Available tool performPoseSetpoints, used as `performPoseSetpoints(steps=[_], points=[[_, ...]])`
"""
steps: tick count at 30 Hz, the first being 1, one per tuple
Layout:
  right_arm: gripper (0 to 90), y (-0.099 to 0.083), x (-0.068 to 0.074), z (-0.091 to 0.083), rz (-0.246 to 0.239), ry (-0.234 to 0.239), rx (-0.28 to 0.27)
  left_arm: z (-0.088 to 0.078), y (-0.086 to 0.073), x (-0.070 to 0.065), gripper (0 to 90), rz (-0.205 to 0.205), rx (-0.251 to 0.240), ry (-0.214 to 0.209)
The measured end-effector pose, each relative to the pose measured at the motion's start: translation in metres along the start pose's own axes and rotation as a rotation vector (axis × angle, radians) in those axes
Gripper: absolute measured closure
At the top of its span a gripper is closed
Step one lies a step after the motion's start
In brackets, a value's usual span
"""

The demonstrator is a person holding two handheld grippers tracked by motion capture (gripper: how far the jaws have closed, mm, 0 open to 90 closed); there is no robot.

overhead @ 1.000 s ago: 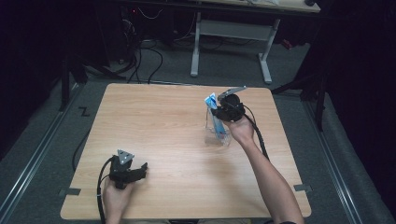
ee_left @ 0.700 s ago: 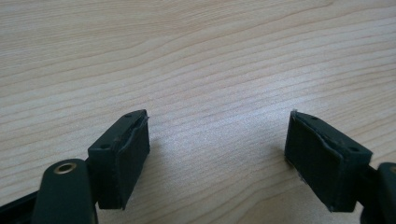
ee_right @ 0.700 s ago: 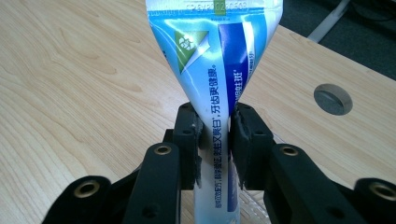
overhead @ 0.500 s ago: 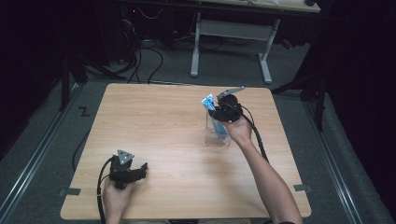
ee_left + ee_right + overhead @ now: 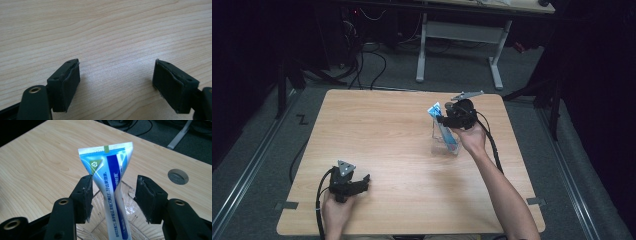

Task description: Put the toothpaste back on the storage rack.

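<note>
Right gripper [image 5: 113, 197] jaws spread around toothpaste tube [image 5: 112, 185], left gripper [image 5: 116, 85] jaws wide apart, empty

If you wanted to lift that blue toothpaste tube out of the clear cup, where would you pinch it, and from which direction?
Pinch the toothpaste tube just below its flat crimped end, coming from above. That end stands up out of the clear cup, whose walls cover the rest. The upper part is thin and flat, so jaws probably close best on its broad faces. The right gripper already straddles it, open.

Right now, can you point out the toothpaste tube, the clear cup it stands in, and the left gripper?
toothpaste tube [image 5: 110, 170], right gripper view, on its flat crimped end.
clear cup [image 5: 447, 145], high view, on its lower wall.
left gripper [image 5: 116, 83], left gripper view, midway between its fingers.
</note>
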State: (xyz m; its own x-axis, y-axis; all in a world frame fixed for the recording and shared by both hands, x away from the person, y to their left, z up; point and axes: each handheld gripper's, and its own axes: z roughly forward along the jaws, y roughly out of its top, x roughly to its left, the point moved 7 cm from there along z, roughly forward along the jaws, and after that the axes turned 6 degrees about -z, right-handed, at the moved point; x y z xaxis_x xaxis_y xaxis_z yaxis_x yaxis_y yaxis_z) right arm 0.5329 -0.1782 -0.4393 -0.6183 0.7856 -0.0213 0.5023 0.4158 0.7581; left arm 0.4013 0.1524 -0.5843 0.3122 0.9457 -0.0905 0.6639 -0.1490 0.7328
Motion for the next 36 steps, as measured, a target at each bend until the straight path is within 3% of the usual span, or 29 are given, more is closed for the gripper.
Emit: performPoseSetpoints(steps=[8,22,27,36], points=[[50.5,0.0,-0.009,-0.018,0.017,-0.043,-0.064,0.0,0.0,0.0,22.4,0.002,0.001,0.0],[50.7,-0.01,-0.026,-0.043,0.058,-0.06,-0.09,0.0,0.0,0.0,22.4,0.002,0.001,0.0],[51.7,-0.009,-0.029,-0.054,0.045,-0.093,-0.116,0.0,0.0,0.0,22.4,0.001,0.001,0.001],[51.8,-0.012,-0.035,-0.067,0.049,-0.11,-0.129,0.0,0.0,0.0,22.4,0.001,0.001,0.001]])
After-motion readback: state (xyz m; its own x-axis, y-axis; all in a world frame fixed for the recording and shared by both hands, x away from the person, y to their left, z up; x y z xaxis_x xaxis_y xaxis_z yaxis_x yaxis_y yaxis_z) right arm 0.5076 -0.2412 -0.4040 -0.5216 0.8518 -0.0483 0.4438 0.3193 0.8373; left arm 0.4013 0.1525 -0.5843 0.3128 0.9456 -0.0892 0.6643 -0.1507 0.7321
